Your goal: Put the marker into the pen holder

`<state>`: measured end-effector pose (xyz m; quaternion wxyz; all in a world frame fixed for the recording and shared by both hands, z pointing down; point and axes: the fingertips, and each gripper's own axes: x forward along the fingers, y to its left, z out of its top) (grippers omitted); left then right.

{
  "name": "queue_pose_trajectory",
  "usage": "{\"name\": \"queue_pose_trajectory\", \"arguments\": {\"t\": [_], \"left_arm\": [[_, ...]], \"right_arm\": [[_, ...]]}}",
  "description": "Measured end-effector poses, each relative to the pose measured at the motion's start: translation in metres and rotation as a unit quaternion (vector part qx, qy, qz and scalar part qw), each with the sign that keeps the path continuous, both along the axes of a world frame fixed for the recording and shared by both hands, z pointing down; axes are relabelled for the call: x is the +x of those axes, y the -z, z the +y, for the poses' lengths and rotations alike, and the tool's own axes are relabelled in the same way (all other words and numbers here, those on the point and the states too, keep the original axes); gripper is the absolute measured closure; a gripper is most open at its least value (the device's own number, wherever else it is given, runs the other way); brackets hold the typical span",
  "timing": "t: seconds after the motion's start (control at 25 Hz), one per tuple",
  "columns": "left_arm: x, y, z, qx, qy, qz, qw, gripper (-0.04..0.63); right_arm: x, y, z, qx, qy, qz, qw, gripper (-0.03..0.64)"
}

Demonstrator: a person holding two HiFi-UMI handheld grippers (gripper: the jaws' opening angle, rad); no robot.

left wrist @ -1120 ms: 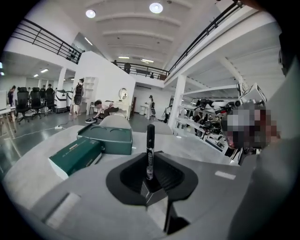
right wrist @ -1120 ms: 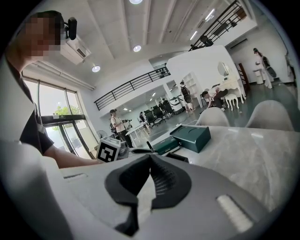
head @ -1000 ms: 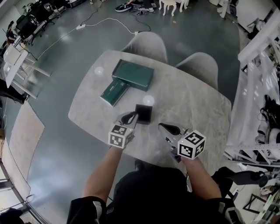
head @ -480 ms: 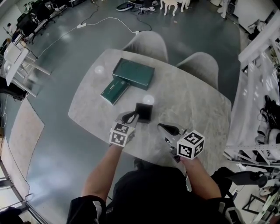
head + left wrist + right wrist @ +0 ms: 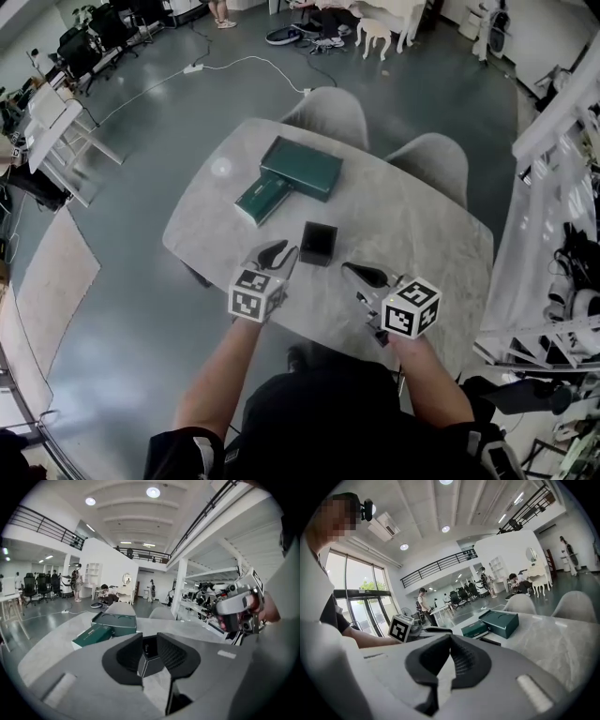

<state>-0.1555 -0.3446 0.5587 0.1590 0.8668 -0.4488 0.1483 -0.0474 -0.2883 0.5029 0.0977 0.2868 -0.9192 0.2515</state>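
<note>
The black square pen holder (image 5: 318,243) stands upright on the grey marble table (image 5: 427,230). My left gripper (image 5: 278,255) is just to its left, jaws a little apart with nothing between them. The left gripper view looks between the jaws at the pen holder (image 5: 149,657); a small dark stub shows in its opening, but I cannot tell whether that is the marker. No marker lies on the table. My right gripper (image 5: 361,275) hovers to the holder's lower right with its jaws together and holds nothing.
Two dark green boxes (image 5: 302,167) lie at the table's far side, the smaller one (image 5: 262,196) nearer the left edge. Two grey chairs (image 5: 330,116) stand behind the table. White shelving (image 5: 553,187) runs along the right.
The head view has shifted, so the table sits a little lower and further right in the frame. My left gripper has drawn back slightly from the pen holder. The right gripper has hardly moved.
</note>
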Motion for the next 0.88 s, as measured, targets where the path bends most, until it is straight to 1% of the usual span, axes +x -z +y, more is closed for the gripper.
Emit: {"name": "queue_pose_trajectory", "arguments": {"t": [0.08, 0.12, 0.24, 0.36, 0.44, 0.56, 0.64, 0.68, 0.8, 0.88], "left_arm": [[-0.008, 0.018, 0.014, -0.001, 0.016, 0.027, 0.9995, 0.505], [-0.011, 0.027, 0.021, 0.002, 0.018, 0.034, 0.9993, 0.513], [-0.021, 0.054, 0.037, 0.028, 0.016, 0.034, 0.9989, 0.524], [-0.033, 0.073, 0.051, 0.048, 0.024, 0.034, 0.9980, 0.538], [-0.041, 0.079, 0.061, 0.052, 0.033, 0.037, 0.9974, 0.548], [-0.047, 0.089, 0.074, 0.045, 0.051, 0.055, 0.9961, 0.555], [-0.043, 0.095, 0.082, 0.042, 0.066, 0.065, 0.9948, 0.558], [-0.039, 0.099, 0.086, 0.044, 0.071, 0.064, 0.9944, 0.560], [-0.025, 0.107, 0.094, 0.054, 0.085, 0.046, 0.9939, 0.561], [-0.016, 0.112, 0.099, 0.055, 0.098, 0.047, 0.9926, 0.563]], "right_arm": [[-0.004, 0.011, 0.014, 0.011, -0.001, 0.002, 1.000, 0.614], [-0.004, 0.016, 0.021, 0.016, -0.002, 0.005, 1.000, 0.614], [-0.004, 0.031, 0.039, 0.030, -0.007, 0.015, 0.999, 0.614], [-0.002, 0.041, 0.051, 0.042, -0.008, 0.022, 0.999, 0.614], [-0.001, 0.046, 0.055, 0.051, -0.009, 0.024, 0.998, 0.614], [0.004, 0.057, 0.057, 0.064, -0.006, 0.021, 0.998, 0.614], [0.013, 0.061, 0.060, 0.069, -0.001, 0.017, 0.997, 0.614], [0.019, 0.062, 0.062, 0.072, 0.000, 0.013, 0.997, 0.614], [0.038, 0.068, 0.067, 0.078, 0.004, 0.000, 0.997, 0.614], [0.052, 0.070, 0.075, 0.079, 0.009, -0.008, 0.997, 0.614]]}}
